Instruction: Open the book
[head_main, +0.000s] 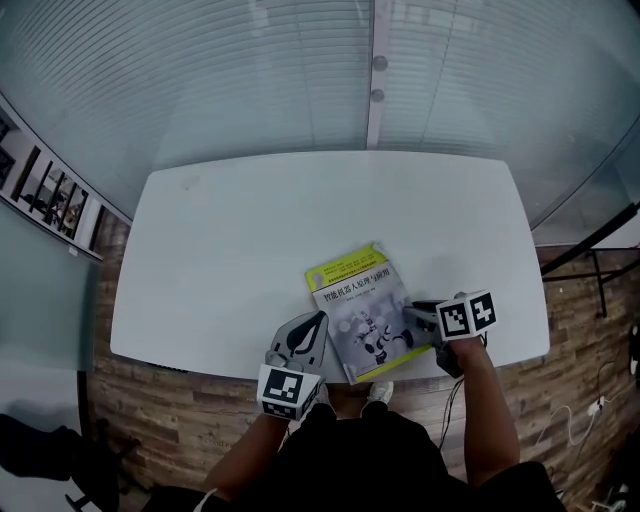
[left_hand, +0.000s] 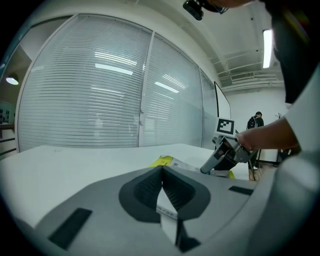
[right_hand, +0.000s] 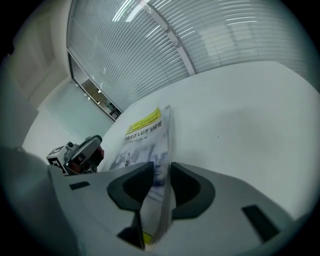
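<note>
A book (head_main: 360, 310) with a yellow and grey cover lies closed near the front edge of the white table (head_main: 240, 230). My right gripper (head_main: 414, 313) sits at the book's right edge. In the right gripper view the book's edge (right_hand: 150, 135) fills the gap between the jaws, and the right gripper (right_hand: 161, 176) is shut on it. My left gripper (head_main: 312, 324) rests just left of the book with its tip near the spine. In the left gripper view the left gripper (left_hand: 162, 173) has its pads together, the book (left_hand: 167, 161) lies ahead, and the right gripper (left_hand: 216, 161) is seen on it.
Glass walls with blinds (head_main: 300, 70) stand behind the table. Wooden floor (head_main: 590, 320) surrounds it, with a black stand (head_main: 590, 250) at the right. The table's front edge (head_main: 300, 378) runs just below the book. A person (left_hand: 257, 120) stands far off in the left gripper view.
</note>
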